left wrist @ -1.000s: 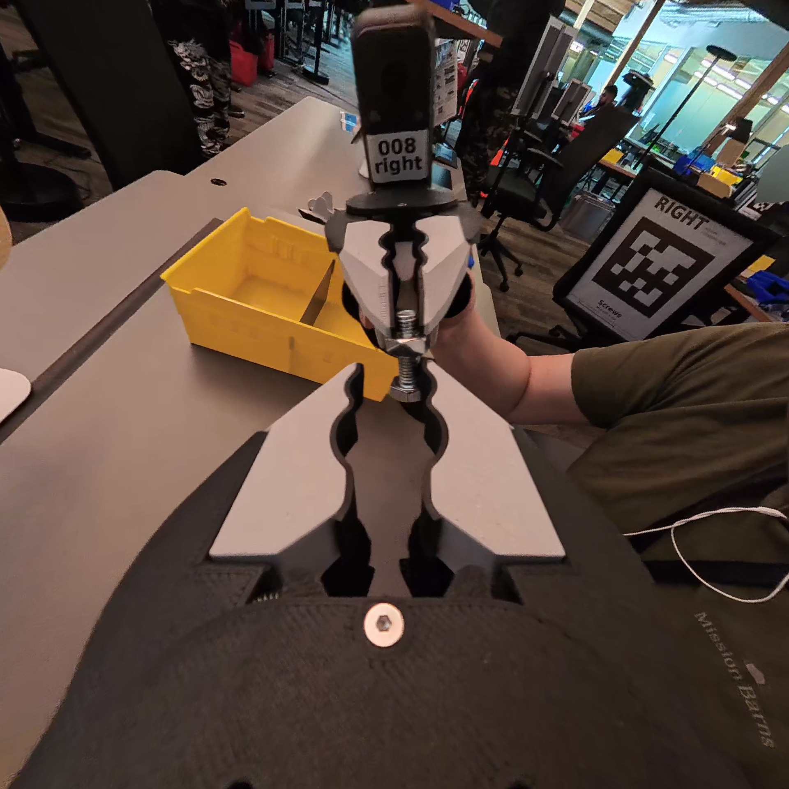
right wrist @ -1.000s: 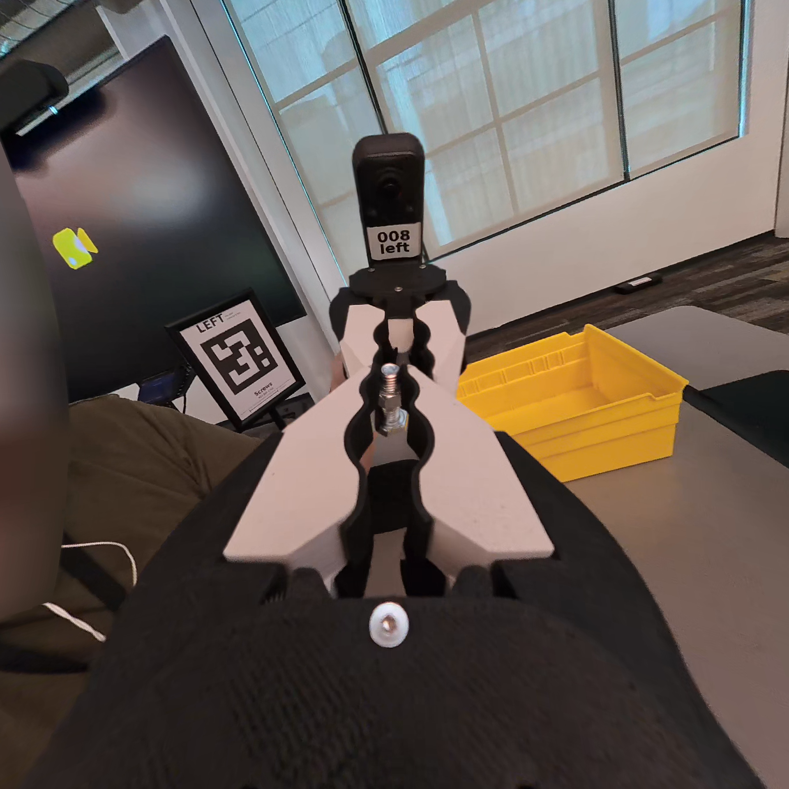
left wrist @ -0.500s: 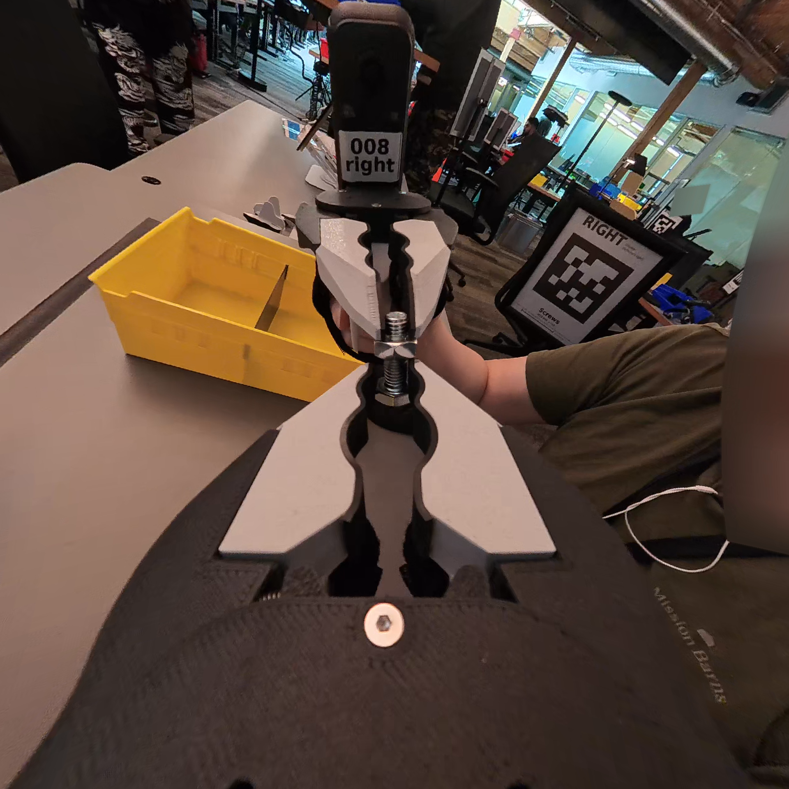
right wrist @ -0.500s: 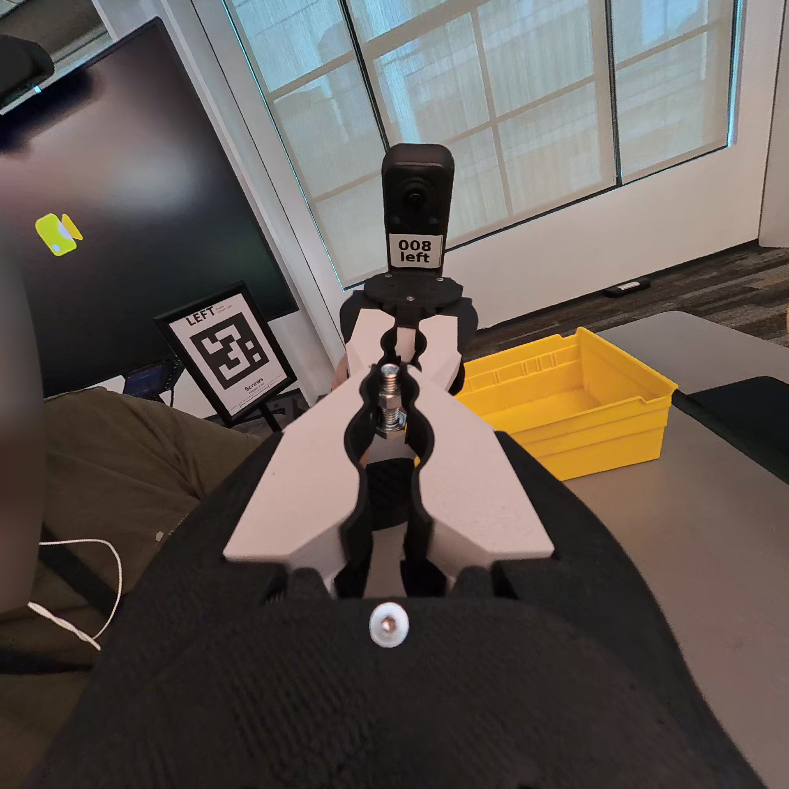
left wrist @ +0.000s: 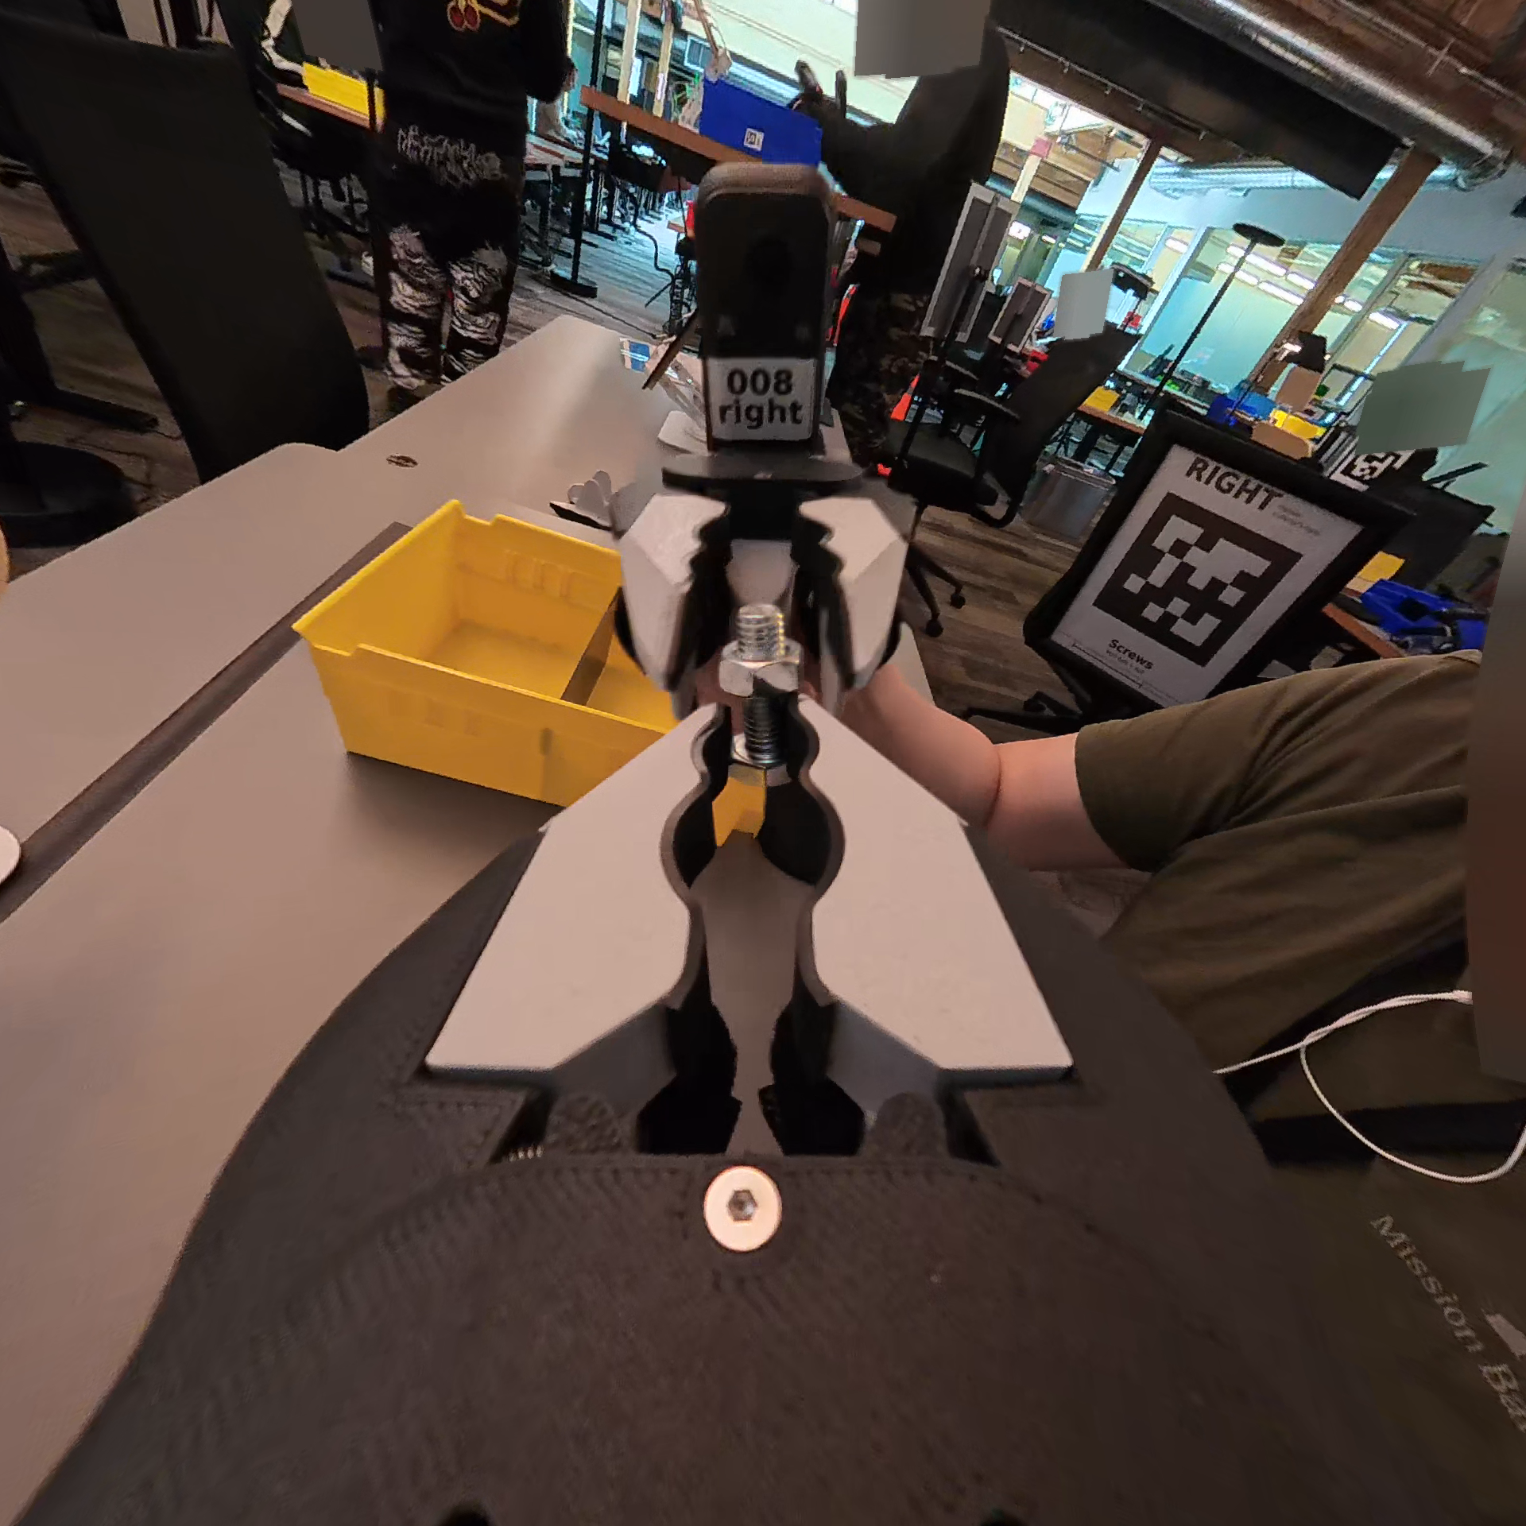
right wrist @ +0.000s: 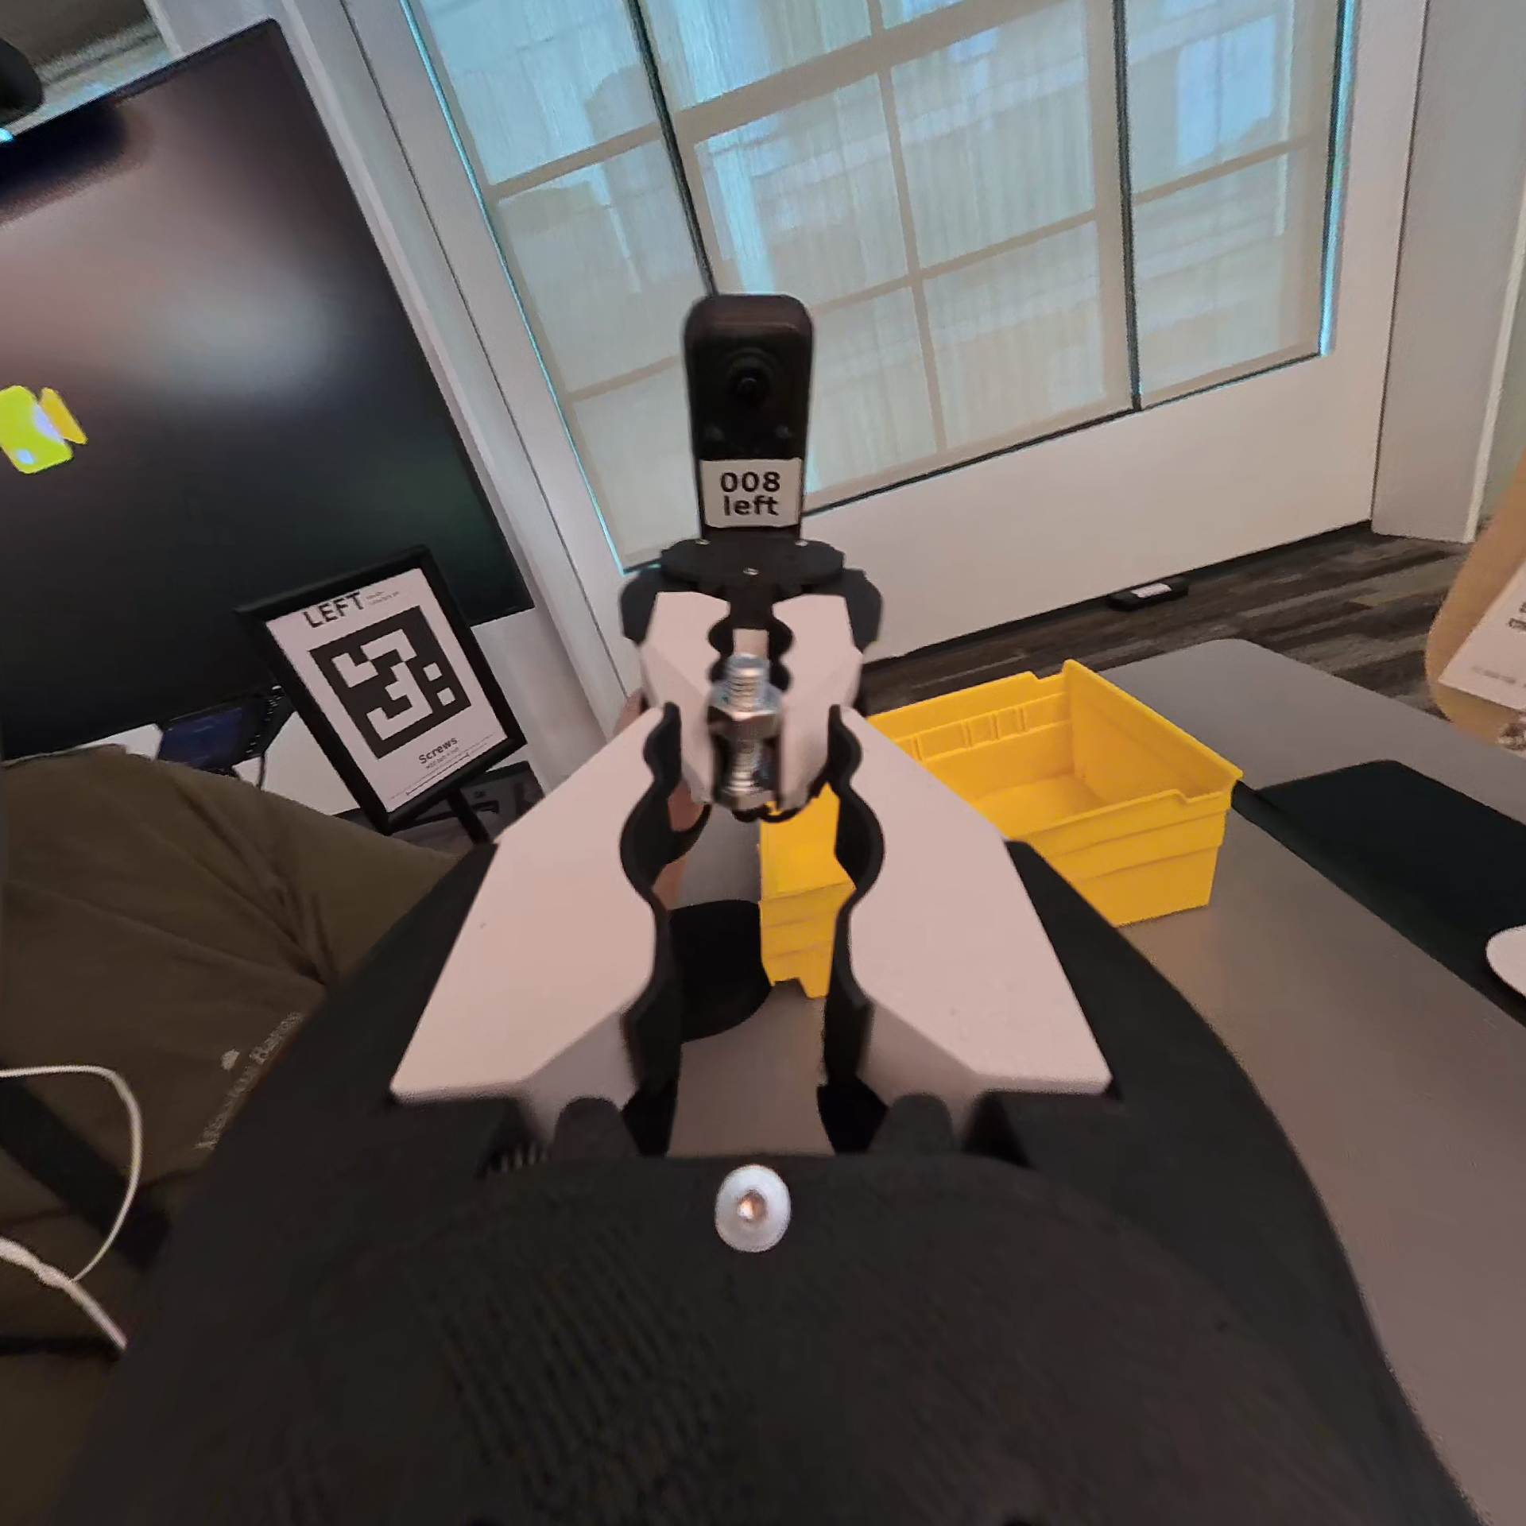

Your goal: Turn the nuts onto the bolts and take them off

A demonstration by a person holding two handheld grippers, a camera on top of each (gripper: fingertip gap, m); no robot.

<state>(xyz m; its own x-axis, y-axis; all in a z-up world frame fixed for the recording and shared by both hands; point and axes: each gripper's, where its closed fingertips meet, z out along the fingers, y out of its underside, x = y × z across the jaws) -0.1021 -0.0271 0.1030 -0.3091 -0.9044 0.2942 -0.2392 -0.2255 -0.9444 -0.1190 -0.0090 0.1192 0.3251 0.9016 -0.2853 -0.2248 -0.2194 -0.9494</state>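
Observation:
A silver bolt [left wrist: 760,727] stands upright in the air above the grey table [left wrist: 206,826], with a hex nut [left wrist: 758,670] threaded partway down it. My left gripper [left wrist: 758,735] is shut on the bolt's lower end near the head. My right gripper [right wrist: 751,731] faces it tip to tip. Its jaws stand apart on either side of the nut [right wrist: 743,712] and do not pinch it. In the left wrist view the right gripper [left wrist: 760,689] is motion-blurred. The bolt [right wrist: 743,768] shows between the left gripper's fingers [right wrist: 826,702].
A yellow bin [left wrist: 462,685] with a divider stands on the table just beyond the grippers; it also shows in the right wrist view [right wrist: 1139,826]. A person's forearm [left wrist: 950,760] reaches in from the right. Framed marker signs [left wrist: 1189,578] [right wrist: 388,685] stand off the table. Less than 4 cm separates the two grippers' tips.
My right gripper's jaws have spread apart and let go of the nut they were pinching. My left gripper still holds the bolt. Both grippers have shifted slightly over the table.

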